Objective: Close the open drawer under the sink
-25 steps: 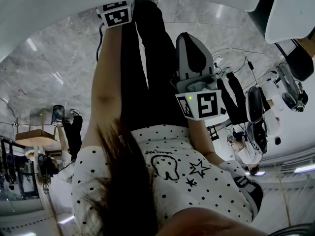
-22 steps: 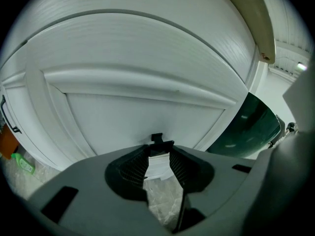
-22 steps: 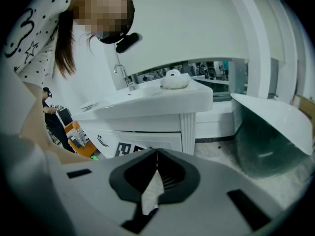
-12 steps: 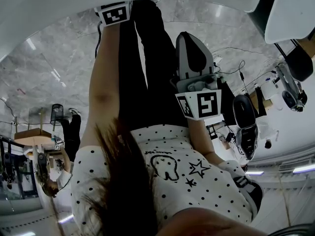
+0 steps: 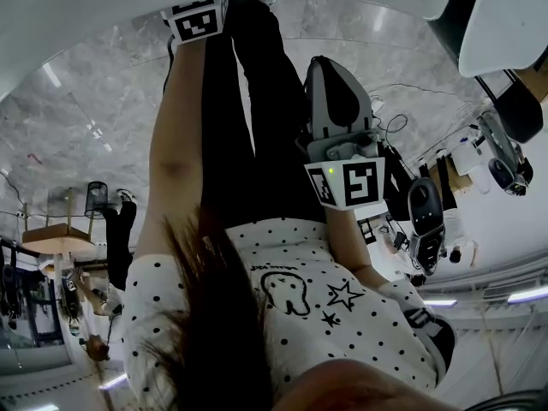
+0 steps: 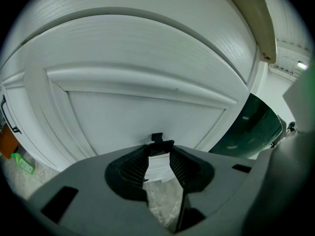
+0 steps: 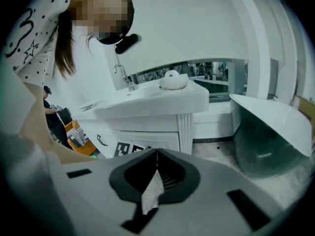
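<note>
In the left gripper view a white panelled drawer front (image 6: 147, 112) fills the frame, very close. My left gripper (image 6: 158, 146) has its jaws narrowly apart with a small black handle (image 6: 156, 137) held between their tips. In the head view only its marker cube (image 5: 195, 20) shows, at the top. My right gripper (image 5: 341, 135) hangs in front of the person's legs, away from the cabinet, jaws shut and empty (image 7: 156, 154). The right gripper view shows the white sink cabinet (image 7: 147, 132) with a faucet (image 7: 123, 75). How far the drawer stands out I cannot tell.
A white and dark green tub (image 7: 270, 132) stands right of the cabinet. An orange object (image 7: 78, 134) lies on the marble floor (image 5: 94, 101) at its left. Another black handle (image 7: 101, 140) is on the cabinet. People and chairs are farther off (image 5: 424, 221).
The left gripper's marker cube has edged slightly upward. The right gripper has stayed put. People in the background have shifted.
</note>
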A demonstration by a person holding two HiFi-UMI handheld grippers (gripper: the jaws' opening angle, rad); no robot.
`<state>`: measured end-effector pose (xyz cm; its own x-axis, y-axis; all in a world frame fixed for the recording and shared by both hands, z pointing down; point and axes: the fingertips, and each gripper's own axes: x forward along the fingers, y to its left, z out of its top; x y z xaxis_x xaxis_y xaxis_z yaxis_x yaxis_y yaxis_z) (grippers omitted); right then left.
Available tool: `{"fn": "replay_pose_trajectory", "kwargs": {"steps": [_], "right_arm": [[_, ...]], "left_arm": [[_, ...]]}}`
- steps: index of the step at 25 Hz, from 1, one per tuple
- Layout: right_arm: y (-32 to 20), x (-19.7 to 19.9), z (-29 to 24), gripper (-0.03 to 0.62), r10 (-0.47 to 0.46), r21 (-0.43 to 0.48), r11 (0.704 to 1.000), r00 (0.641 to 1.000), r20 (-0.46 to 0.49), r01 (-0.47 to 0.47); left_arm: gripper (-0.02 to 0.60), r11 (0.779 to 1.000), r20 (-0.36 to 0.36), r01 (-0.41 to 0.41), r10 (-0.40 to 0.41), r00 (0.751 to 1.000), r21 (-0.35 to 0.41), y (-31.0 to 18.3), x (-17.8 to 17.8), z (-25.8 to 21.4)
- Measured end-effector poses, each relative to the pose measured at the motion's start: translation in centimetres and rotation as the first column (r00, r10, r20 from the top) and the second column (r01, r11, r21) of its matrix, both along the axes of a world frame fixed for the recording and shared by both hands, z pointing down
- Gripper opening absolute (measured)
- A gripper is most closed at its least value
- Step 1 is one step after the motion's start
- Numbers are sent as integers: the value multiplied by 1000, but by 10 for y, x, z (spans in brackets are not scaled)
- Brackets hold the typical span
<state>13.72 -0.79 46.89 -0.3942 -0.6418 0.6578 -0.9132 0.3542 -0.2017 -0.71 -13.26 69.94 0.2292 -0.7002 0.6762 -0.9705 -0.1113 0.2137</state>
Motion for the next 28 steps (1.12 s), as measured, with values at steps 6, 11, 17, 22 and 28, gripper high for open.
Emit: {"fn": "replay_pose_trajectory", "kwargs": {"steps": [6,11,17,22,28], "right_arm": [[4,0,-3,14,2,8,1000,1000,4,-2],[8,-1,-7,14,6,12,1000,1000,3,-6],[10,-4,-6,14,6,8,1000,1000,7,-6],[14,-7,-2,14,3,10,1000,1000,12,-3],[16,-11,-2,14,-3,11,1000,1000,12,3]], "left_arm": [[133,1000,-11,29,-28,1000,10,-2,-2,-1],[135,999,-28,35,-35,999,13,-2,-2,-1],[135,999,-102,38,-42,994,-33,7,9,19],[135,998,-70,53,-50,996,38,-3,0,-9],[133,994,-14,23,-21,1000,104,1,-6,-35]]}}
